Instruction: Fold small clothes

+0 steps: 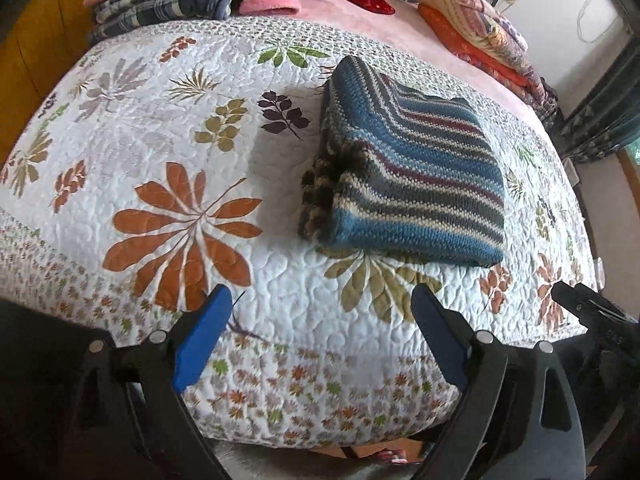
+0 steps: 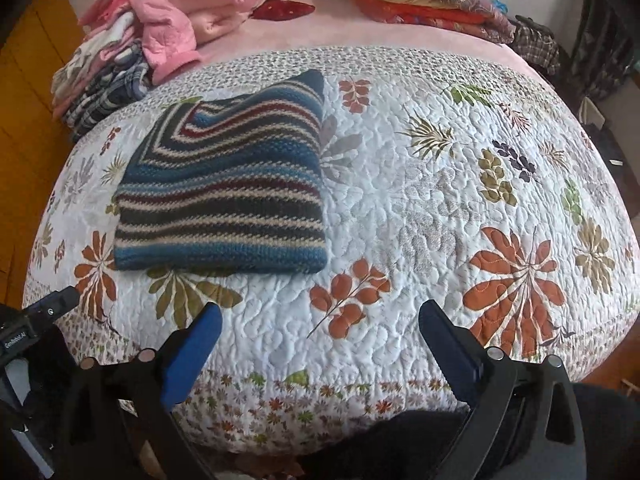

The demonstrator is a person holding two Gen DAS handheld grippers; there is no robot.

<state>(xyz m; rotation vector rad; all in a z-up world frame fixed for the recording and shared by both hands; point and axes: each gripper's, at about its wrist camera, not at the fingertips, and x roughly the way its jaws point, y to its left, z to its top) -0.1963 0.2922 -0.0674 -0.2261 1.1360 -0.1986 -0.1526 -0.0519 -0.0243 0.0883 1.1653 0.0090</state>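
While both tools hang at the near edge of the bed with fingers spread and nothing in them, the left gripper has the folded striped sweater up and right of centre frame; from the right gripper it lies upper left. Neither touches it. Resting on the floral quilt, its long side runs away from the grippers; the left looks nearer.

Quilt lies bare around the folded sweater — clothes piles crowd the far edge.
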